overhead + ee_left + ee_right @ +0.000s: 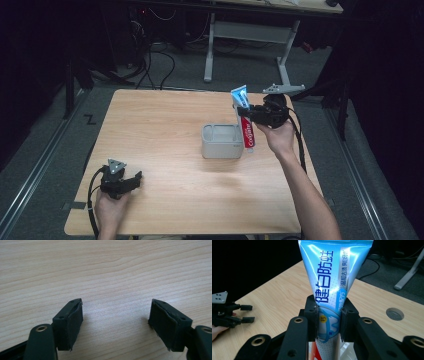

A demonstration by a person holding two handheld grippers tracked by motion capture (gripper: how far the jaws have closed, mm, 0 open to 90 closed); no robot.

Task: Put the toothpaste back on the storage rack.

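Blue-and-white foil of the toothpaste tube [329, 290] is pinched between the fingers [310, 315] of the right gripper [249, 112], which close on its upper body below the flat crimped end; that end stands well above them, the red lower part hangs below. Landmark: the grey holder [222, 141] near the middle of the wooden surface [165, 125]. Tube hangs upright, cap end down, just beside the holder's right wall; from the high view I cannot tell whether its tip is inside a compartment, outside the wall or touching the surface. Risks, as judgement: the foil is slick and the body soft, so the grip may squash it and let it slide or swing; if lowered off line the cap end could catch the holder's rim and push or tip the light holder; released outside the wall, the tube would fall flat. Left gripper [120, 181] rests well off toward the near left of the holder, fingers [70, 322] spread, nothing between them.
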